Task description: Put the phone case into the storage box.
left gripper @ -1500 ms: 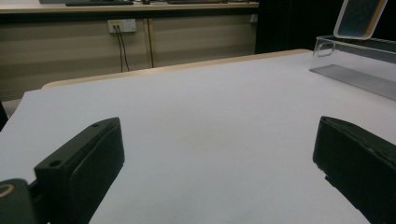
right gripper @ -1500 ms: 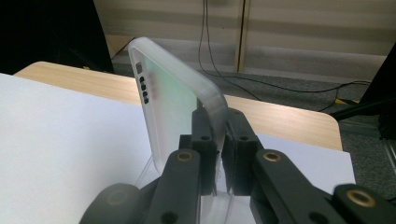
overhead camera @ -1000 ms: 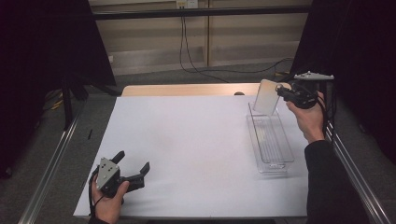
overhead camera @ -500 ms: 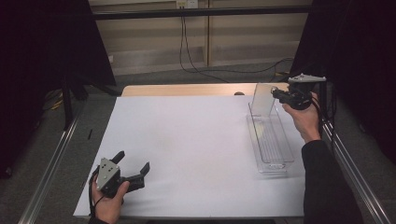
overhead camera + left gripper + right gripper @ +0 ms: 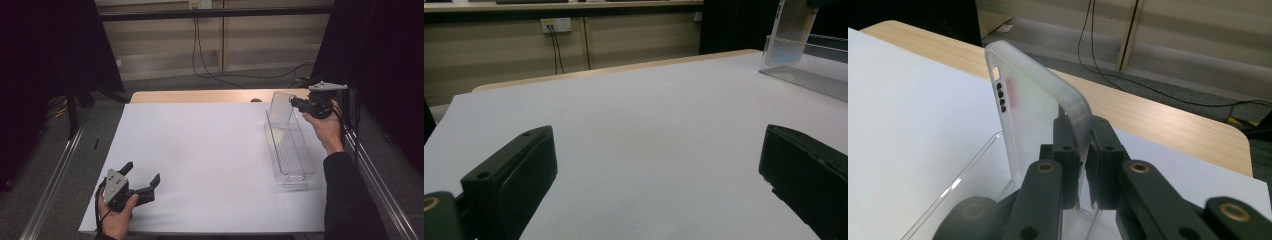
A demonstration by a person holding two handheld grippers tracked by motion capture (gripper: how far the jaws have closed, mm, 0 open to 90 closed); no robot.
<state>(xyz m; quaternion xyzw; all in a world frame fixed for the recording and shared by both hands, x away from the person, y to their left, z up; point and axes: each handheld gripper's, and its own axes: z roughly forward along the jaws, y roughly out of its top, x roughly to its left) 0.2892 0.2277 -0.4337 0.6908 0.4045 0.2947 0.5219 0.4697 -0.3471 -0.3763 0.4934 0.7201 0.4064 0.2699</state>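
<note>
Phone case (image 5: 1033, 115) bottom behind jaws

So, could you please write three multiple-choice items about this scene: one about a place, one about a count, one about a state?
1. Where is the clear phone case?
A. flat on the white sheet
B. above the far end of the clear tray
C. on the floor

2. How many clear trays stand on the white sheet?
A. one
B. two
C. three

3. How is the left hand-held gripper?
A. shut on the case
B. shut on nothing
C. open, with nothing between its jaws

Answers:
1 B: in the high view the right hand-held gripper holds the case upright over the tray's far end.
2 A: one long tray lies at the right side of the sheet.
3 C: the left gripper view shows its two jaws wide apart, with bare sheet between them.
</note>
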